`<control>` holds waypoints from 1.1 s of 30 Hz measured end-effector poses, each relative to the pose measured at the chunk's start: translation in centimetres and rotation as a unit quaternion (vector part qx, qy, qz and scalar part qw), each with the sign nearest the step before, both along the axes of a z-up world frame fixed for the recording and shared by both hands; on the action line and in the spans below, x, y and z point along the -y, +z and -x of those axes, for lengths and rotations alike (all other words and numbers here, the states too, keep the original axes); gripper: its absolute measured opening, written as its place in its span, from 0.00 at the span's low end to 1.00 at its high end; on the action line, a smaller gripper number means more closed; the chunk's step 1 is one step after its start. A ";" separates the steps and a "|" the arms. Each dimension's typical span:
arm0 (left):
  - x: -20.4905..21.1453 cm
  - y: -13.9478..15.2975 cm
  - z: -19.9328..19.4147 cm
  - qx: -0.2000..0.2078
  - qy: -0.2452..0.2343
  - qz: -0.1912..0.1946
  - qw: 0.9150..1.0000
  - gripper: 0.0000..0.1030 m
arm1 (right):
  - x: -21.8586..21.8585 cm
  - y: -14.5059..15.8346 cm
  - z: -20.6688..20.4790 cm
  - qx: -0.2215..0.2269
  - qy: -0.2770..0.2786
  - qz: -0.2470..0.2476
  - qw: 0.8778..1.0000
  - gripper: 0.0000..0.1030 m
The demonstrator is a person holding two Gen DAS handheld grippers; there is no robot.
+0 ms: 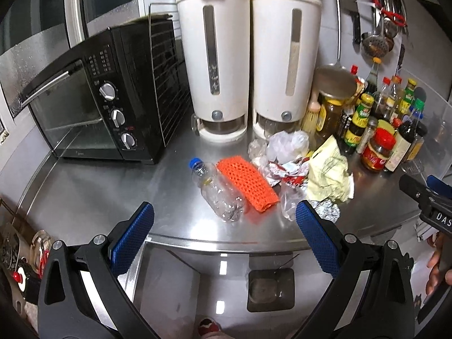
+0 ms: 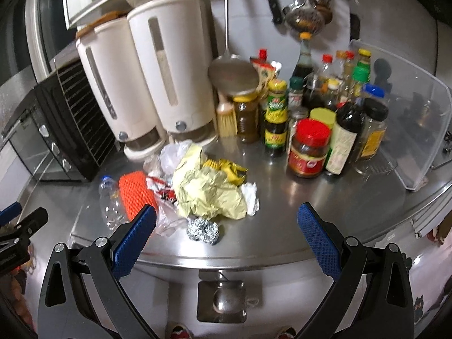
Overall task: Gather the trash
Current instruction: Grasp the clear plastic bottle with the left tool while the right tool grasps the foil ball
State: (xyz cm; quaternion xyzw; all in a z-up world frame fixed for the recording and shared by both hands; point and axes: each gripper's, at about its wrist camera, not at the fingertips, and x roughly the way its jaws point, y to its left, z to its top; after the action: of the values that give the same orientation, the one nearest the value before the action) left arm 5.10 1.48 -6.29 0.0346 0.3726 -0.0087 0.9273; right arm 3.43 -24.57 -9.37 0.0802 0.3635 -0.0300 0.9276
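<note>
A pile of trash lies on the steel counter (image 1: pixel 113 197): an empty clear bottle with a blue cap (image 1: pixel 216 190), an orange foam net (image 1: pixel 247 186), crumpled clear plastic (image 1: pixel 282 147), a red and white wrapper (image 1: pixel 285 172), crumpled yellow paper (image 1: pixel 327 173) and a foil ball (image 1: pixel 329 212). In the right wrist view I see the yellow paper (image 2: pixel 206 189), foil ball (image 2: pixel 203 230), orange net (image 2: pixel 137 195), bottle (image 2: pixel 108 200) and white tissue (image 2: pixel 251 197). My left gripper (image 1: pixel 224 234) is open and empty, just short of the bottle. My right gripper (image 2: pixel 226 236) is open and empty, near the foil ball.
A black toaster oven (image 1: pixel 107 107) stands at the left. Two white dispensers (image 1: pixel 216 59) stand behind the trash. Several sauce bottles and jars (image 2: pixel 310 147) crowd the right, beside a clear plastic guard (image 2: pixel 409 130). Utensils hang on the wall (image 1: pixel 381 22). The counter's front edge (image 1: pixel 226 244) is close.
</note>
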 end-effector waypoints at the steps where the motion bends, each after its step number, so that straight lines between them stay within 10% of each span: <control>1: -0.1 -0.3 -0.2 -0.004 0.001 0.000 1.000 0.92 | -0.3 -0.4 -0.3 -0.004 0.002 0.004 1.000 0.97; 8: -0.9 -2.8 -2.3 -0.040 -0.003 0.004 0.999 0.92 | -2.1 -3.7 -1.6 -0.025 0.037 0.026 0.999 0.95; 16: -0.7 -6.1 -4.9 -0.065 -0.014 0.013 0.998 0.90 | -2.4 -8.4 -3.3 -0.084 0.064 -0.028 0.994 0.65; 33: -1.3 -10.0 -11.8 -0.102 0.007 -0.005 0.995 0.86 | -3.9 -13.3 -7.7 -0.118 0.061 -0.021 0.991 0.65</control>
State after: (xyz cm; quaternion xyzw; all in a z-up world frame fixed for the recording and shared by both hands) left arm 16.85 2.78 -16.25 0.0359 0.4655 -0.0038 0.8843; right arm 11.12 -20.65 -22.71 0.0736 0.4757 0.0253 0.8762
